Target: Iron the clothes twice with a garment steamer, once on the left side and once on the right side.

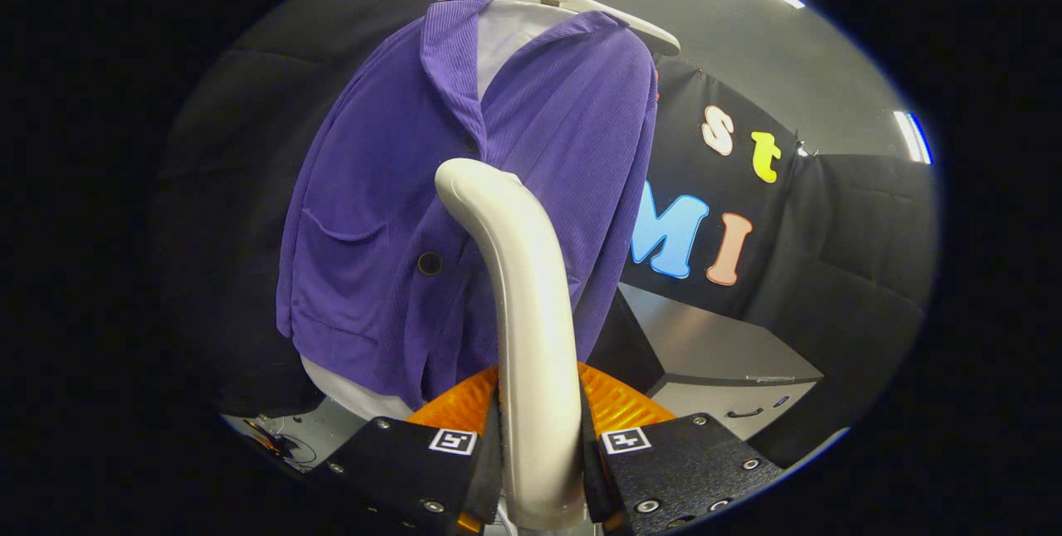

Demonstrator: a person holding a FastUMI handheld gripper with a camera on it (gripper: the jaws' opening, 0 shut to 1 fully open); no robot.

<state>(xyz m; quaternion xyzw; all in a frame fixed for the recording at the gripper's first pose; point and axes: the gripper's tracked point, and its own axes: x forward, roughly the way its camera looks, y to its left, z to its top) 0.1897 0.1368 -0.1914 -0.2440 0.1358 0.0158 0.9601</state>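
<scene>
The gripper (541, 445) has both fingers pressed against the sides of the garment steamer (523, 312), whose pale handle runs up from between them as its long axis and curves over at the top toward the clothes. The steamer's head end points at the front of the purple jacket (398, 212), near the buttoned centre line just beside a dark button (429, 263); whether it touches the fabric cannot be told. The jacket hangs upright on a white hanger (581, 1) over a white shirt (506, 34), whose hem shows below the jacket's lower edge. Its left panel, with a patch pocket, lies broad and uncovered; its right panel is partly hidden behind the handle. Beyond the jacket's right edge there is open room in front of the booth wall (838, 221), above a grey cabinet (730, 353). Left of the jacket, dark cloth hangs close beside the sleeve.
</scene>
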